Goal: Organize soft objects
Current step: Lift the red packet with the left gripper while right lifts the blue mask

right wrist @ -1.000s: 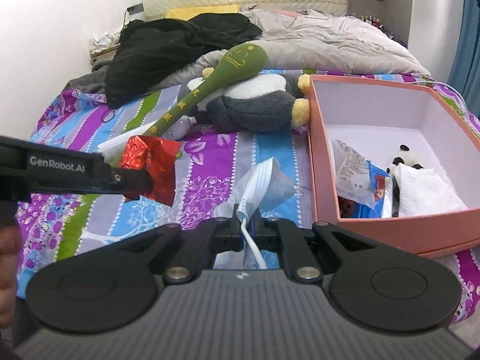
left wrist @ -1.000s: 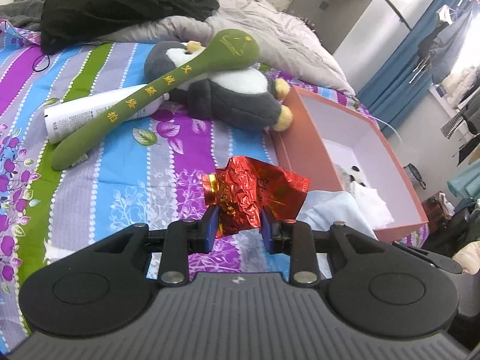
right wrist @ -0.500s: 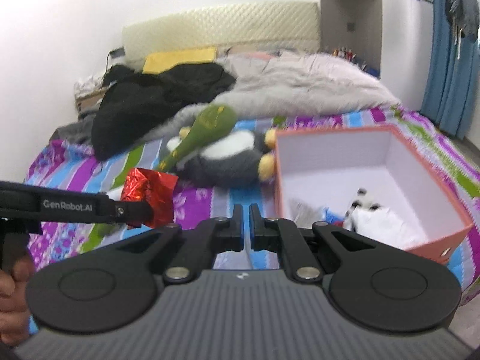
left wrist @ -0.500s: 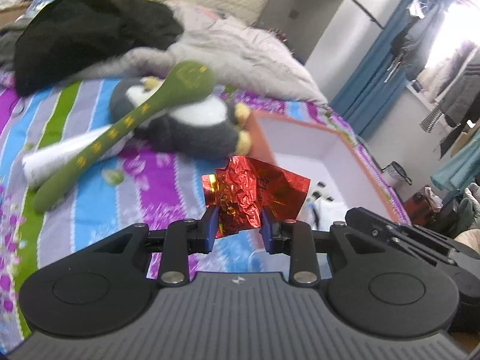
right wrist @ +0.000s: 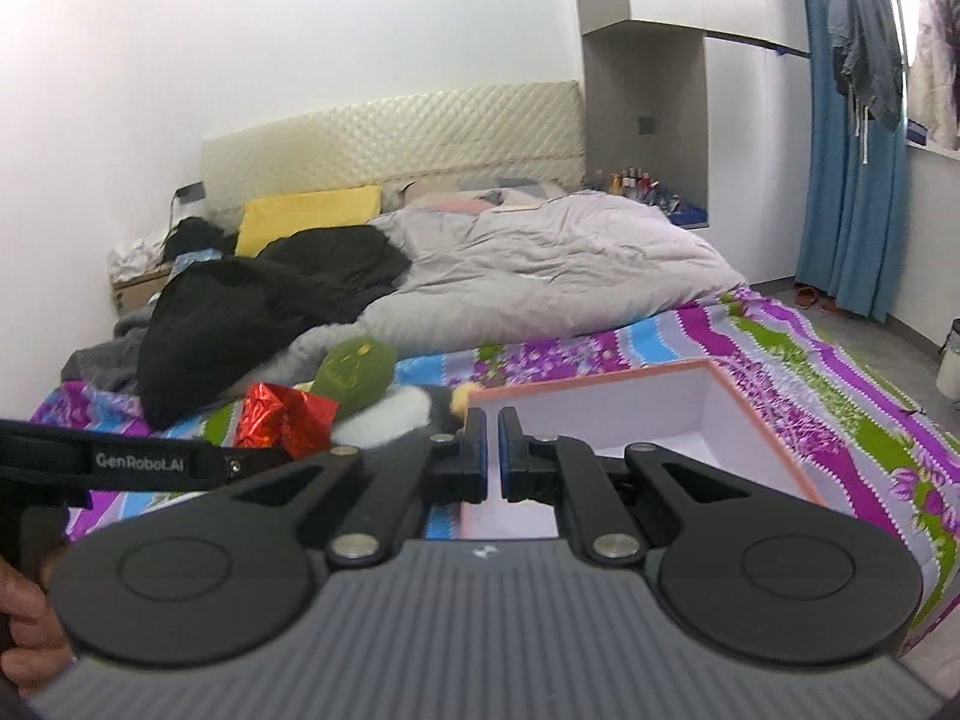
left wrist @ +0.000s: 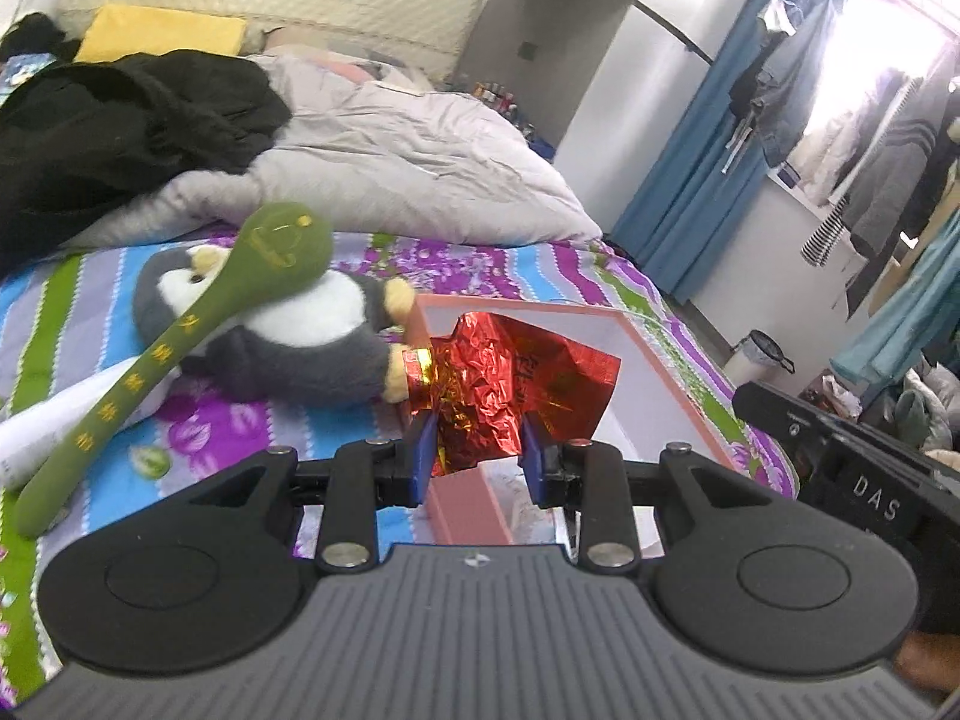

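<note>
My left gripper is shut on a crinkled red foil bag, held in the air over the near left corner of the pink box. In the right wrist view the same red foil bag hangs at the tip of the left gripper. My right gripper is shut above the near edge of the pink box; nothing shows between its pads. A grey-and-white penguin plush lies left of the box, with a green spoon-shaped plush across it.
A white tube lies on the striped bedsheet at the left. A black garment and a grey duvet cover the bed's far half. The bed's edge, blue curtains and hanging clothes are to the right.
Both grippers have risen and tipped up, showing more of the room. The red bag has moved right, over the box corner. The blue face mask at the right gripper's fingers is gone from view.
</note>
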Action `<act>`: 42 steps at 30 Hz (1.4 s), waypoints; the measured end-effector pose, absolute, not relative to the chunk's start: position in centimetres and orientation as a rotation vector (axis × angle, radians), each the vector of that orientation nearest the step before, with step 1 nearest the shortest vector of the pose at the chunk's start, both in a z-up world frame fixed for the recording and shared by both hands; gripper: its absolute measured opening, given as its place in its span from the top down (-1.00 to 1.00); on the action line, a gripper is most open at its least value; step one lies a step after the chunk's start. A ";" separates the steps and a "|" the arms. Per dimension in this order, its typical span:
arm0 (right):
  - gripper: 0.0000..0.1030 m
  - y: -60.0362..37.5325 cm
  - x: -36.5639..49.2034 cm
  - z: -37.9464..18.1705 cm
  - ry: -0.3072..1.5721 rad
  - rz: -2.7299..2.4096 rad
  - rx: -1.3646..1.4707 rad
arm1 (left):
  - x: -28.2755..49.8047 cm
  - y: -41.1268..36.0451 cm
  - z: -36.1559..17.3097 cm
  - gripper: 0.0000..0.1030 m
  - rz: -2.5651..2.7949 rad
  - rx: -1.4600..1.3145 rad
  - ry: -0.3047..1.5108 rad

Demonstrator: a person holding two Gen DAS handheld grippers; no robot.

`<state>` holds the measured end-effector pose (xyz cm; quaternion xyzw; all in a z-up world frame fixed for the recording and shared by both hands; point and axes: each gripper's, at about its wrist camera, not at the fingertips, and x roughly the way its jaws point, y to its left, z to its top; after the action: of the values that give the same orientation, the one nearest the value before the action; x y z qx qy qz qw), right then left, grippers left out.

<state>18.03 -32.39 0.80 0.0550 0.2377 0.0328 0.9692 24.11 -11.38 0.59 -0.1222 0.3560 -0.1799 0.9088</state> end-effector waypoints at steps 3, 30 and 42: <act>0.87 -33.7 19.2 -0.1 0.501 0.047 0.119 | 25.4 -12.9 -0.1 0.33 -0.386 -0.237 0.753; 0.84 -34.6 22.2 -8.4 0.702 0.117 0.178 | 30.1 -16.4 -7.8 0.32 -0.387 -0.184 0.911; 0.82 -30.0 18.3 -6.9 0.699 0.231 0.159 | 24.4 -10.0 -6.2 0.32 -0.298 -0.230 0.872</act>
<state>18.34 -30.02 -6.86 0.0775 0.3413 0.1129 0.9299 24.39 -10.00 -6.23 -0.1109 0.4199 -0.1435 0.8893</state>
